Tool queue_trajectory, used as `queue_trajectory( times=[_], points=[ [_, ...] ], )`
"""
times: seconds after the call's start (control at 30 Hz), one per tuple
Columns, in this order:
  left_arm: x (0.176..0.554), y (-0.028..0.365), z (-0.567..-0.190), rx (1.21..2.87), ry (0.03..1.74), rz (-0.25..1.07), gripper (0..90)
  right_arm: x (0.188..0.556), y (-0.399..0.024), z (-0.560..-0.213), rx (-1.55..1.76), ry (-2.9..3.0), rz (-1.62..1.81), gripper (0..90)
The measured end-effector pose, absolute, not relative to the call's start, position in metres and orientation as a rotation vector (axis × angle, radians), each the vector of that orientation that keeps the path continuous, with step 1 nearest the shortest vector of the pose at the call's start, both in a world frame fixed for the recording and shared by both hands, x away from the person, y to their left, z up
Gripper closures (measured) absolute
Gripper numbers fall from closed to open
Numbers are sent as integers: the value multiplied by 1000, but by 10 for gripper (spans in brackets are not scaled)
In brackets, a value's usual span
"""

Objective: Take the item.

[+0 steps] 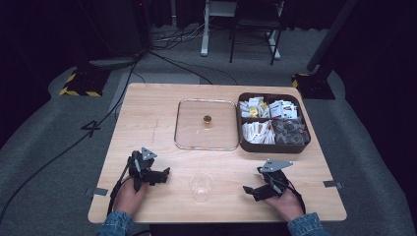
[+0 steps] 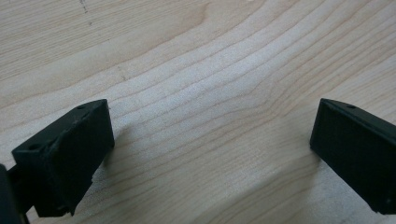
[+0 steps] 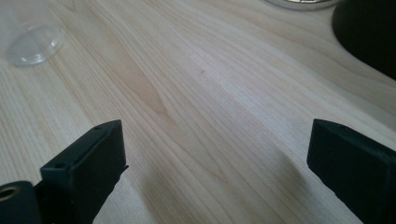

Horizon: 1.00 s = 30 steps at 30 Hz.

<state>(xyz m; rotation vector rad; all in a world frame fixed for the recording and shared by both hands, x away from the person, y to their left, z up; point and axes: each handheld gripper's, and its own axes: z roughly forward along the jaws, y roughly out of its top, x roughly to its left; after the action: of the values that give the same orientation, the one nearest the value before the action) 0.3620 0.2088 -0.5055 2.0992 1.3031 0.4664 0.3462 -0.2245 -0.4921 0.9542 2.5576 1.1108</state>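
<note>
A: I have the left gripper [image 1: 158,175] and right gripper [image 1: 252,191] resting low on the tabletop [image 1: 147,118], jaws on both spread wide, nothing between them. The clear cup [image 1: 201,186] stands between the two, near the front edge.

B: What worries you?

A: The cup looks light and slick. If I close on its rim off-centre, I'd judge it tips or skids off the edge. The compartment box [image 1: 273,146] and glass lid [image 1: 206,125] sit well behind it.
</note>
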Motion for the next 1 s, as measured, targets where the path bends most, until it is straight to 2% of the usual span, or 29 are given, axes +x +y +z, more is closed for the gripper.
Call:
queue_trajectory(
  times=[0.43, 0.97, 1.0],
  points=[
    [362, 209, -505, 2100, 1303, 466, 0, 344, -245, -461, 994, 2444, 1166, 84],
    [362, 209, -505, 2101, 1302, 466, 0, 349, -270, -426, 1046, 2299, 1266, 205],
    [362, 209, -506, 2099, 1303, 466, 0, 352, -273, -419, 1041, 2287, 1259, 238]
  ],
)
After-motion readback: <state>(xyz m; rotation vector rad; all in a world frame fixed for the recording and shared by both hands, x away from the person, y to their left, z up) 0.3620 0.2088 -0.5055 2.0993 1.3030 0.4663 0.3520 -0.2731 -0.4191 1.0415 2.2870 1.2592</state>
